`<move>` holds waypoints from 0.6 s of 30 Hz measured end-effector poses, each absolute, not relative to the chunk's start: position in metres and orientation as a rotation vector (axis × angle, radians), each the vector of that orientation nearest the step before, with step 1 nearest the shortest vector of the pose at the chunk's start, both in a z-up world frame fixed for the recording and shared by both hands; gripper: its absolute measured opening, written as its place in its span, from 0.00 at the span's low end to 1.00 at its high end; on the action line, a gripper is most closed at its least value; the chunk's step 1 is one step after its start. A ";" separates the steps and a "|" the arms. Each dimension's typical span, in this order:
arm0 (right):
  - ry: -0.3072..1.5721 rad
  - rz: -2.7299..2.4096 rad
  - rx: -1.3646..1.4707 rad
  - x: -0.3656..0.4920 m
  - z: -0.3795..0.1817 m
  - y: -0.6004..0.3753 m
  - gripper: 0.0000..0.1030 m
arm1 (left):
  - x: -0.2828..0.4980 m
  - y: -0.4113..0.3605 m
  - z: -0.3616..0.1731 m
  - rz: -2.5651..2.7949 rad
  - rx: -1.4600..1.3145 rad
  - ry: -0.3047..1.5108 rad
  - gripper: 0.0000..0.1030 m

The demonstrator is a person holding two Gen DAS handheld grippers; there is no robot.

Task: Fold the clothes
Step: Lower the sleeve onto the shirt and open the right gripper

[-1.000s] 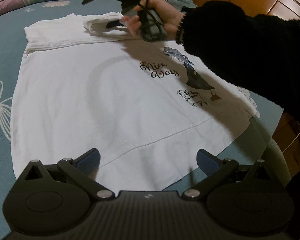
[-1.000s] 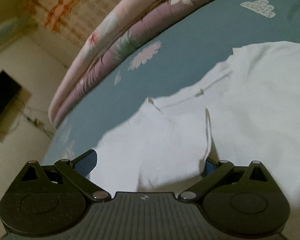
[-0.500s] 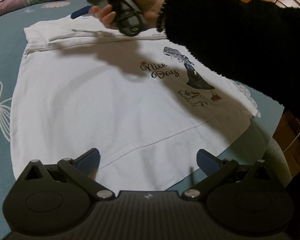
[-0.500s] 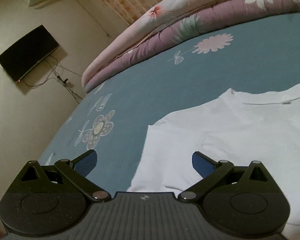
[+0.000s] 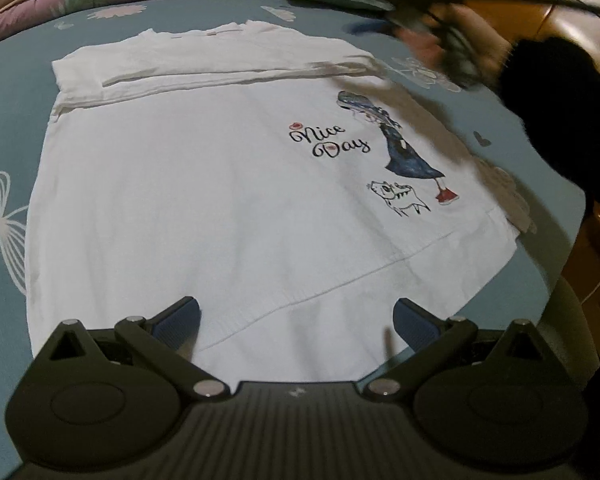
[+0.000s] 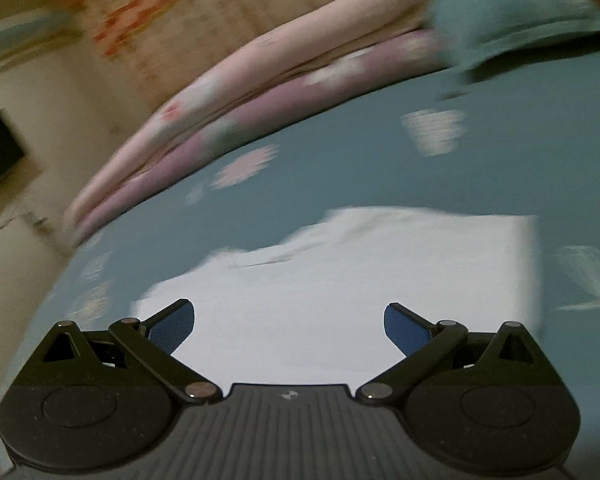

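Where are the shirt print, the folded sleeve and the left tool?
print [image 5: 329, 142], left wrist view, on the "Nice Day" lettering.
sleeve [image 5: 228, 66], left wrist view, on the flap folded over the shirt's far edge.
left tool [image 5: 296, 320], left wrist view, midway between its open blue fingertips.

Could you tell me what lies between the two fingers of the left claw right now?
In the left wrist view, the left claw is open, and between its fingers lies only the hem of the white T-shirt, spread flat on the teal bedsheet.
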State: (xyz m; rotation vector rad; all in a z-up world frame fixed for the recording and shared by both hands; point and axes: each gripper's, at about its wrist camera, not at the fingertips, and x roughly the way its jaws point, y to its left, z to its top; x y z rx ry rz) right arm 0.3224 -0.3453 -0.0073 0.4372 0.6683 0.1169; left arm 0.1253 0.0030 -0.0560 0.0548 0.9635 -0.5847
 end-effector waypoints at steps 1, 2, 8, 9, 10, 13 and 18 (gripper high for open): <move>0.656 0.055 0.375 0.312 -0.009 -0.354 1.00 | 0.126 0.002 -0.056 -0.579 0.058 0.965 0.99; 0.646 -0.007 0.306 0.301 -0.012 -0.360 1.00 | 0.127 0.001 -0.056 -0.574 0.062 0.967 0.99; 0.719 -0.155 0.013 0.273 -0.046 -0.370 1.00 | 0.133 -0.006 -0.057 -0.556 0.097 0.977 0.99; 0.731 -0.159 -0.035 0.276 -0.052 -0.364 1.00 | 0.134 -0.008 -0.057 -0.552 0.102 0.979 0.99; 0.743 -0.163 -0.083 0.279 -0.059 -0.359 1.00 | 0.135 -0.010 -0.057 -0.548 0.106 0.981 0.99; 0.706 -0.233 -0.181 0.287 -0.069 -0.344 1.00 | 0.137 -0.013 -0.055 -0.535 0.109 0.987 0.99; 0.665 -0.369 -0.172 0.286 -0.077 -0.343 1.00 | 0.136 -0.015 -0.055 -0.526 0.122 0.993 0.99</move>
